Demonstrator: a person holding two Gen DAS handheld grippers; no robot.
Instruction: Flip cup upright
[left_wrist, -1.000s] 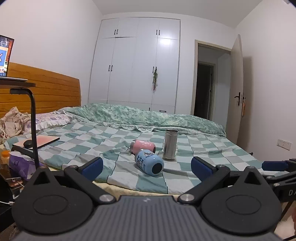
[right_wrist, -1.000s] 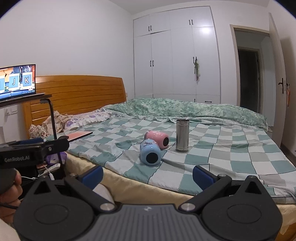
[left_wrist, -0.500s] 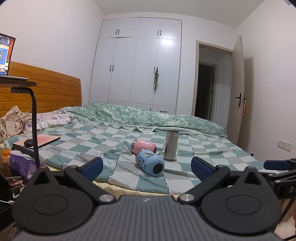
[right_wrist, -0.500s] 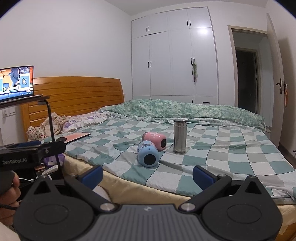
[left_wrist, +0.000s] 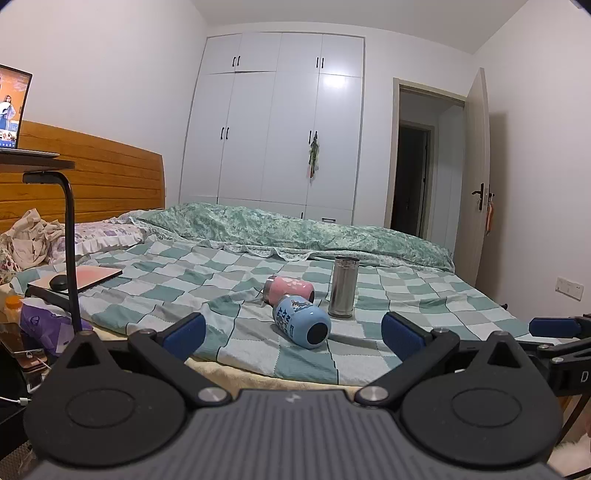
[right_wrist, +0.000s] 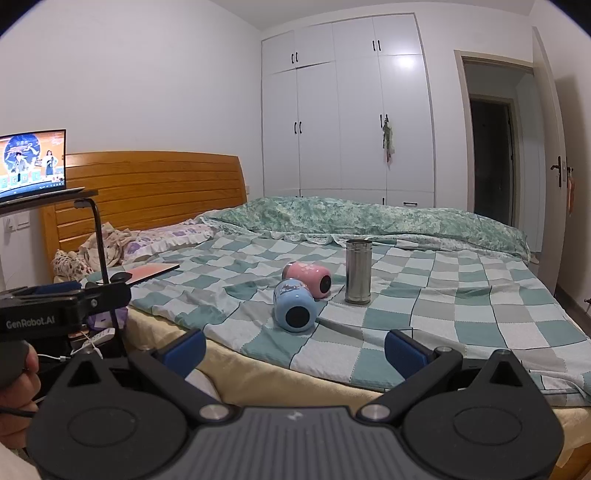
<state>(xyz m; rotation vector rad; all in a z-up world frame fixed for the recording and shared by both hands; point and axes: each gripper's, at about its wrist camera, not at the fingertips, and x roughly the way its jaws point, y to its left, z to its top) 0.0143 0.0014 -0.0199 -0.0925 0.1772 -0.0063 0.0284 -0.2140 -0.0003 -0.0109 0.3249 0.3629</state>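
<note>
A blue cup (left_wrist: 303, 321) lies on its side on the checkered bed cover, its dark end toward me; it also shows in the right wrist view (right_wrist: 294, 310). A pink cup (left_wrist: 290, 290) lies on its side just behind it, also in the right wrist view (right_wrist: 308, 278). A steel cup (left_wrist: 343, 287) stands upright to their right, also in the right wrist view (right_wrist: 358, 271). My left gripper (left_wrist: 293, 332) is open and empty, short of the bed edge. My right gripper (right_wrist: 293, 350) is open and empty, also short of the bed.
The bed (right_wrist: 461, 306) has a rumpled green quilt (left_wrist: 295, 229) at the back. A laptop (left_wrist: 79, 278) with a mouse lies at the left. A black stand (left_wrist: 70, 240) holding a screen (right_wrist: 33, 162) rises at the left. Wardrobe and open door stand behind.
Both grippers have drifted slightly closer to the bed and the cups look a little larger. The jaws have stayed open. The cups have not moved.
</note>
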